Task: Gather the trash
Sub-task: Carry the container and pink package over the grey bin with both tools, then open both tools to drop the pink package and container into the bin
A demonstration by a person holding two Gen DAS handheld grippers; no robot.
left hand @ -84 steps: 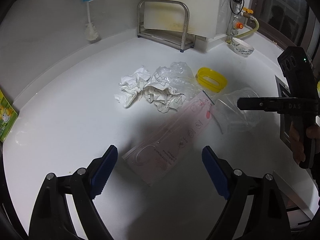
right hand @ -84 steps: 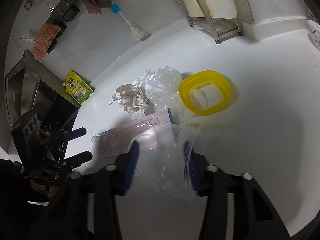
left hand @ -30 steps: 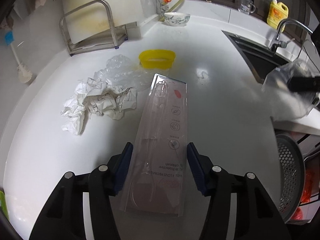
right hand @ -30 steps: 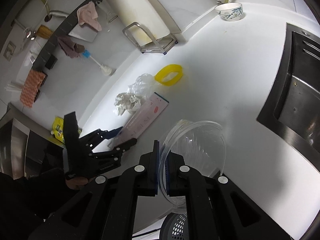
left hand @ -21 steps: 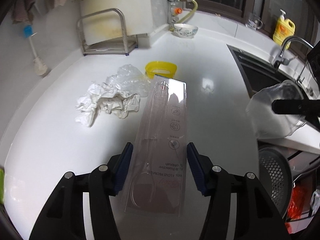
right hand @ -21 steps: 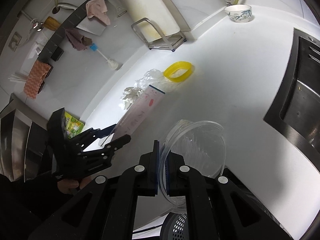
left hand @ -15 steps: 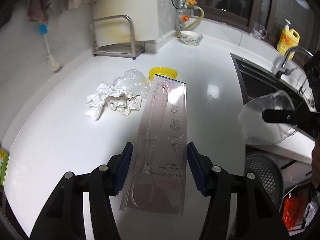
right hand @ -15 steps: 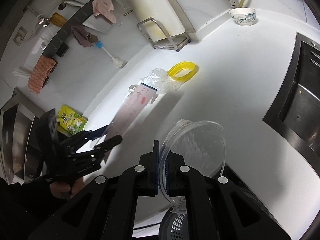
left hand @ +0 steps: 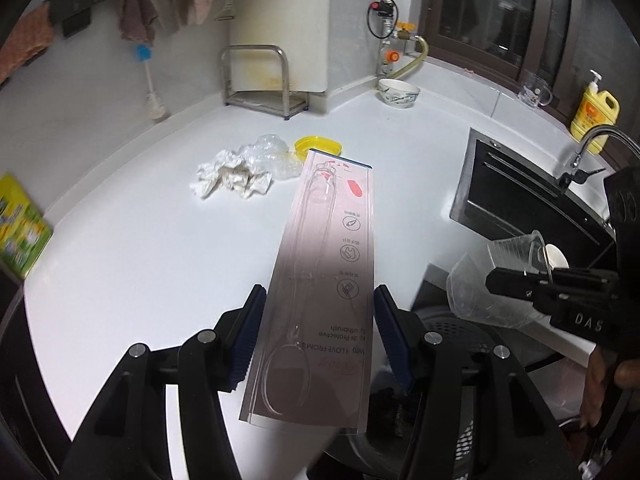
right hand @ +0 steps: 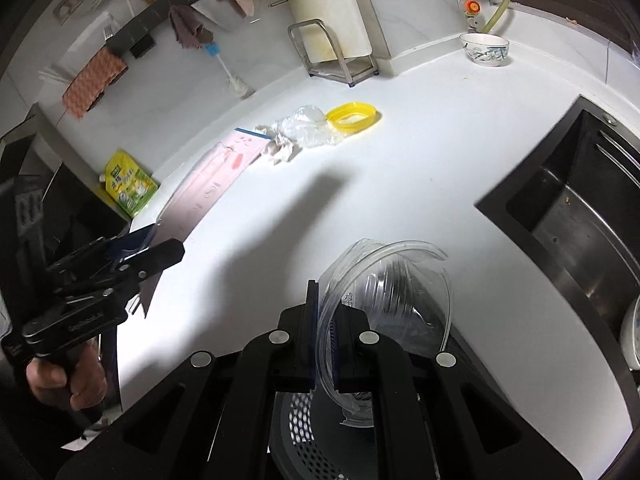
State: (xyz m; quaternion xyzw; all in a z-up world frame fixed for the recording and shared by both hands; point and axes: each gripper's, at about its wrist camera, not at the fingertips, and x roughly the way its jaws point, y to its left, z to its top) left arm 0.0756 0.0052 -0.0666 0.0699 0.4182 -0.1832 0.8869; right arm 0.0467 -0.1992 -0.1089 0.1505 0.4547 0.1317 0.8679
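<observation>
The left tongs [left hand: 318, 330] pinch a long clear toothbrush package [left hand: 320, 308] by its two long edges, the pack lifted off the white desk [left hand: 140, 248] and reaching away past the tips. The right tongs [right hand: 323, 344] are pressed together on the rim of a clear plastic container [right hand: 390, 292], which juts out ahead of them. Directly below both pairs of tongs, at the desk's front edge, the perforated rim of a dark waste bin [right hand: 304, 432] shows. Farther out, ahead of the left tongs, crumpled white paper [left hand: 230, 176] lies against a wad of clear plastic film [left hand: 272, 154], with a yellow lid ring [left hand: 318, 146] just beyond them. To the right of the tongs a dark sink [right hand: 580, 196] is set into the desk. Farthest off, against the wall, stand a metal rack [left hand: 256, 80] and a patterned bowl [left hand: 399, 92]
</observation>
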